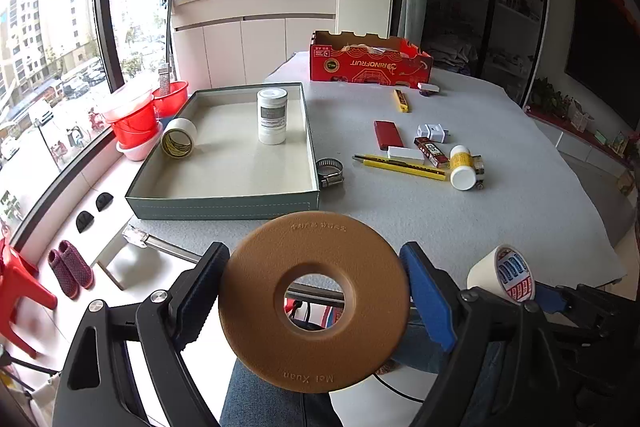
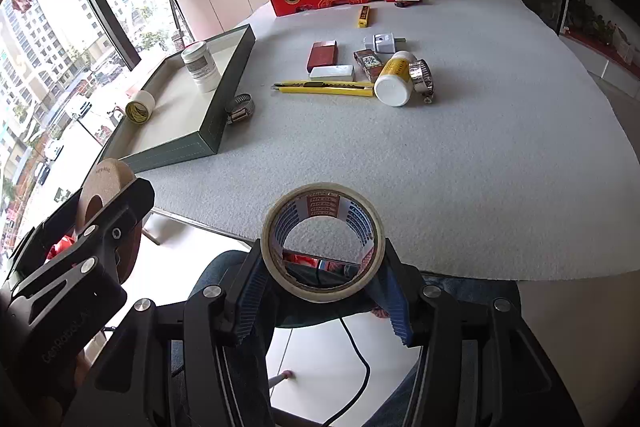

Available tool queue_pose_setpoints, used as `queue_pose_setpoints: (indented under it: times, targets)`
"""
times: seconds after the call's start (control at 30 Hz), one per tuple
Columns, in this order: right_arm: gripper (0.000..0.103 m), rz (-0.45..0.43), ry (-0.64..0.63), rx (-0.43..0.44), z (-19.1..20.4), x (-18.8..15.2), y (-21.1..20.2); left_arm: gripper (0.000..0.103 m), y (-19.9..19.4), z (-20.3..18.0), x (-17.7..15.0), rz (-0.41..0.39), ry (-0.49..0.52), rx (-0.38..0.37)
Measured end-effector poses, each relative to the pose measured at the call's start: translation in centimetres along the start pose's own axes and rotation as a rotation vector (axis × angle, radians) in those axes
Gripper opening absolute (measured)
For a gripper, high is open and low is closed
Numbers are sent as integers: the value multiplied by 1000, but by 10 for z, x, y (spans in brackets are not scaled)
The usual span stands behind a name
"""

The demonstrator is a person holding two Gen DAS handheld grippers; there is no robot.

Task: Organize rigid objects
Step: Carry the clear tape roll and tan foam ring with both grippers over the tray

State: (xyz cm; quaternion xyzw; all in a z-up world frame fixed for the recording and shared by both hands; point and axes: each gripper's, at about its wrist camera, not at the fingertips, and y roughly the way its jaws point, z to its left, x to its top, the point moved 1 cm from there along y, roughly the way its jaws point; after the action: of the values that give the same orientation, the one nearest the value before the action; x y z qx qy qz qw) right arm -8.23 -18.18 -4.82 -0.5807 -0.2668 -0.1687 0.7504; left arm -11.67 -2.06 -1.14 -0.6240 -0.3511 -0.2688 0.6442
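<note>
My left gripper (image 1: 316,301) is shut on a tan ring-shaped disc (image 1: 256,307), held in the air just off the table's near edge. My right gripper (image 2: 322,281) is shut on a roll of cream tape (image 2: 276,267), also held off the near edge. A green tray (image 1: 224,205) stands on the table's left side with a white jar (image 1: 272,116) and a small tape roll (image 1: 179,138) in it. Loose items lie mid-table: a yellow box cutter (image 1: 400,166), a red box (image 1: 387,135), a white bottle (image 1: 462,167), a white plug (image 1: 431,133).
A red cardboard fruit box (image 1: 368,61) stands at the table's far side. A metal hose clamp (image 1: 330,171) lies beside the tray's right wall. Red basins (image 1: 136,115) sit on the window ledge at left. A small yellow box (image 1: 401,100) lies near the fruit box.
</note>
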Motion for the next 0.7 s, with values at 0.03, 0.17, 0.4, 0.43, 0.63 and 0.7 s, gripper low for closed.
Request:
queue_pose_setpoints:
  times: [0.03,0.17,0.4,0.43,0.63,0.7]
  targets:
    - [54,0,2,0,0,0,1,88,0,-2,0,-2,6,-1]
    - [54,3,13,-4,-3,0,2,88,-1,-6,-1,-5,23,-5]
    - [54,12,24,-5,-4,-2,3,88,-1,-8,-2,-1,31,-6]
    - [54,12,24,-5,-5,-2,4,88,-1,-8,-3,0,32,-5]
    - [54,15,30,-6,-6,-3,4,88,0,-9,-3,5,33,-6]
    - [54,15,30,-7,-7,-3,4,88,0,-9,-3,4,32,-6]
